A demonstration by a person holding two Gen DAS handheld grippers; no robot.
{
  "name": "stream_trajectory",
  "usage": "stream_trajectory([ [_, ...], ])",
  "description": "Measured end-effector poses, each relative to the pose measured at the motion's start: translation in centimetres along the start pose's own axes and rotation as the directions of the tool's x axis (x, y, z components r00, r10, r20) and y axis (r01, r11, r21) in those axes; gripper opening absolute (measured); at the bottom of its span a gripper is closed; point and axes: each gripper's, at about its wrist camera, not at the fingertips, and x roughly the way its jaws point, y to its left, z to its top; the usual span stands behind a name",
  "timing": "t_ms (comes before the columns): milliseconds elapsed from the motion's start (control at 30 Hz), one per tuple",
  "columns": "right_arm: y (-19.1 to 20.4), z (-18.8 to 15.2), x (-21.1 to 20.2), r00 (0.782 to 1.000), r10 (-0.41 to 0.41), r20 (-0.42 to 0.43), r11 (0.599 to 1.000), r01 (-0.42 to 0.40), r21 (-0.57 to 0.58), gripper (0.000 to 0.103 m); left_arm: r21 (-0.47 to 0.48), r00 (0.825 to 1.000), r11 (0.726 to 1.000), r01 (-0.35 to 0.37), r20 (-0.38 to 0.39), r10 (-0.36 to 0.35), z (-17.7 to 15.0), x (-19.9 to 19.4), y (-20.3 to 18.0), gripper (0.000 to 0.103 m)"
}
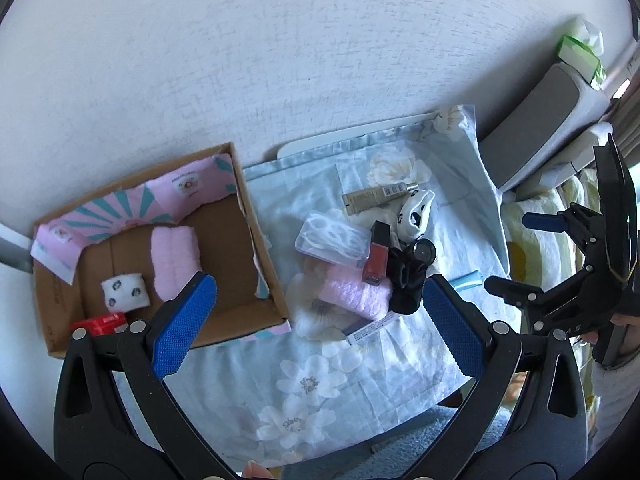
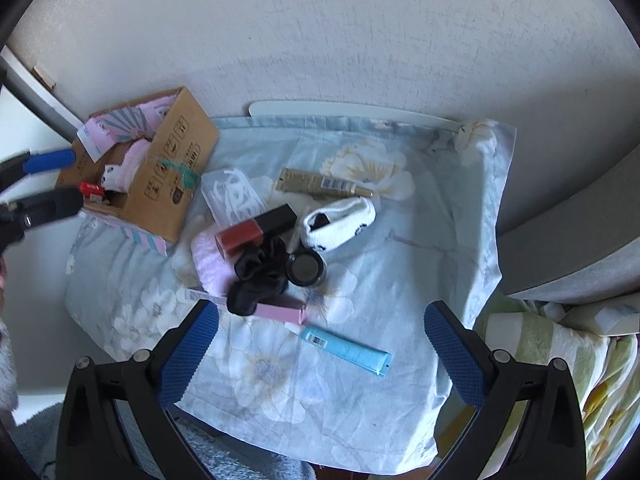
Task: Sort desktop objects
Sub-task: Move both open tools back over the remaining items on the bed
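left gripper (image 1: 316,320) jaws wide apart, empty, above cardboard box (image 1: 240,208) edge, right gripper (image 2: 320,344) jaws wide apart, empty, over cluttered floral cloth (image 2: 360,400), pink tube (image 2: 280,312) partly hidden under black scrunchie (image 2: 260,272)

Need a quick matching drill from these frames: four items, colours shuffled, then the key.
Items:
1. tube nearest the right hand-held gripper
2. scrunchie
3. lip gloss bottle
4. towel roll in the cardboard box

Colours:
A. black
B. pink
C. light blue
D. red with black cap

Pairs: 1-C, 2-A, 3-D, 4-B
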Motion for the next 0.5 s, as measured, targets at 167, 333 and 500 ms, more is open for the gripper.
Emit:
stream_trajectory([
  [167, 0.0, -0.8, -0.1, 0.999, -0.043, 0.013, 0.998, 0.043, -0.047, 0.103, 0.021, 1.0, 0.999, -0.026, 0.013, 0.026, 0.2, 0.2, -0.3, 0.103],
  [333, -0.6, -1.2, -0.1, 0.999, -0.035, 0.013, 0.999, 0.036, -0.04, 0.103, 0.002, 1.0, 1.0, -0.002, 0.012, 0.002, 0.2, 0.6, -0.4, 0.103],
  [500, -0.9, -1.8, 0.1, 1.0, -0.016, 0.0, 0.999, 0.016, -0.041, 0.103, 0.0, 1.0, 1.0, 0.009, -0.001, -0.009, 0.0, 1.3, -0.6, 0.103],
])
